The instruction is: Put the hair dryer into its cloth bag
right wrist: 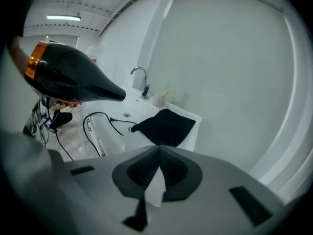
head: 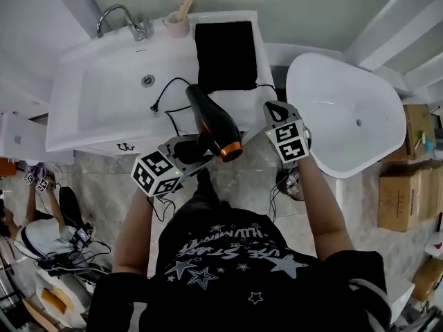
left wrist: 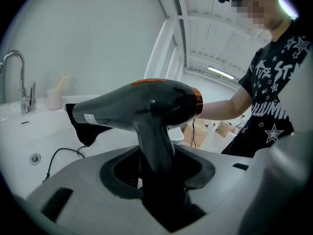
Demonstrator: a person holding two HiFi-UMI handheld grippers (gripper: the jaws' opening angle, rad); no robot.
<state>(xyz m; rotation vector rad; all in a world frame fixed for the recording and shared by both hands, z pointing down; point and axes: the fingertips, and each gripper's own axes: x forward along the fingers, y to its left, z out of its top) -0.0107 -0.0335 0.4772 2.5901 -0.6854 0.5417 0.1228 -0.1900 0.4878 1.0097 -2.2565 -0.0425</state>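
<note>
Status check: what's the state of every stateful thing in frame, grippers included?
Black hair dryer with orange ring: lifted clear of the counter, gripped by its handle.
Black cloth bag: lying flat on the white counter, untouched.
Black power cord: unplugged, plug end on the basin.
Left gripper: shut on the hair dryer handle.
Right gripper: shut, empty.

The basin [head: 104, 88] is viewed steeply from overhead. From close behind the jaws, the cloth bag [right wrist: 166, 126] is shared by both gripper views.
</note>
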